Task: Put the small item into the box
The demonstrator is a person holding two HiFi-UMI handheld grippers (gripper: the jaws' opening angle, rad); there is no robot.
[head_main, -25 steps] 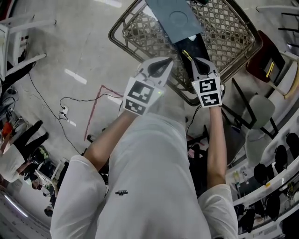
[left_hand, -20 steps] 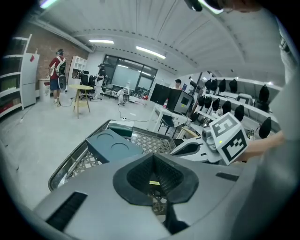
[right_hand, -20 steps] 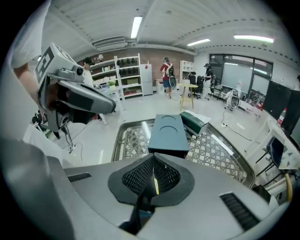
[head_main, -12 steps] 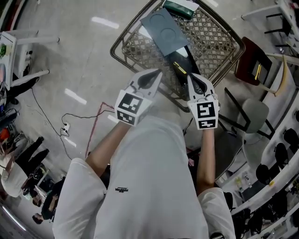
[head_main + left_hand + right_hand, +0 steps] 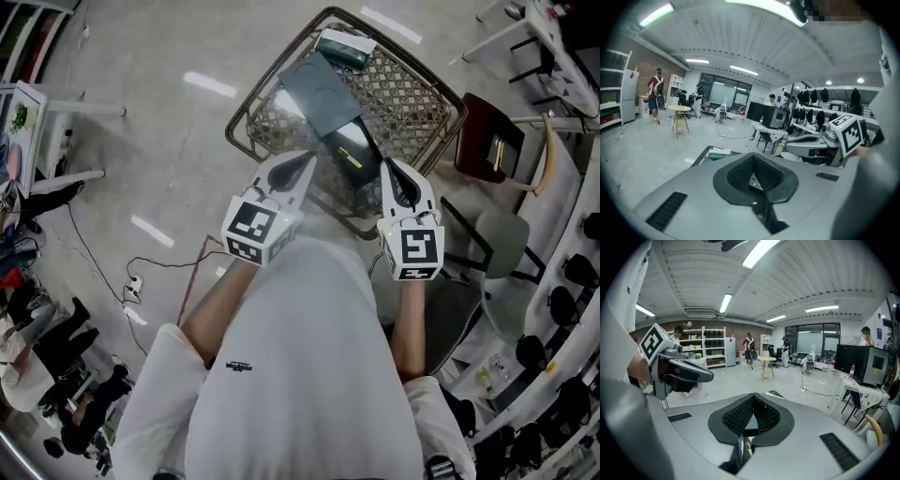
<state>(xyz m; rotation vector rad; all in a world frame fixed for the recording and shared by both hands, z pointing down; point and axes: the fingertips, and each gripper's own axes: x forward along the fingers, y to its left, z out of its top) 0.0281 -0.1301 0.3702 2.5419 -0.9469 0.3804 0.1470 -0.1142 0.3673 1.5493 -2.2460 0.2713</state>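
A wire basket (image 5: 417, 89) stands on the floor ahead of me. In it lie a flat grey-blue box (image 5: 319, 89), a green packet (image 5: 343, 49) at the far rim and a black item with a yellow strip (image 5: 352, 155). My left gripper (image 5: 300, 167) hovers over the basket's near left rim, jaws shut and empty. My right gripper (image 5: 388, 171) hangs over the near right rim, also shut with nothing in it. The left gripper (image 5: 757, 161) looks across the room, with the basket rim (image 5: 708, 152) just past its tip. The right gripper (image 5: 751, 400) faces the room too.
A chair with a dark red seat (image 5: 487, 141) stands right of the basket. A cable (image 5: 141, 272) and a red floor mark (image 5: 192, 253) lie to the left. White table legs (image 5: 75, 112) are far left. A round yellow table (image 5: 678, 108) and desks stand further off.
Both grippers have drawn back toward my body, off the basket's middle to its near rim. More of the basket shows, including the green packet. Both stay shut.
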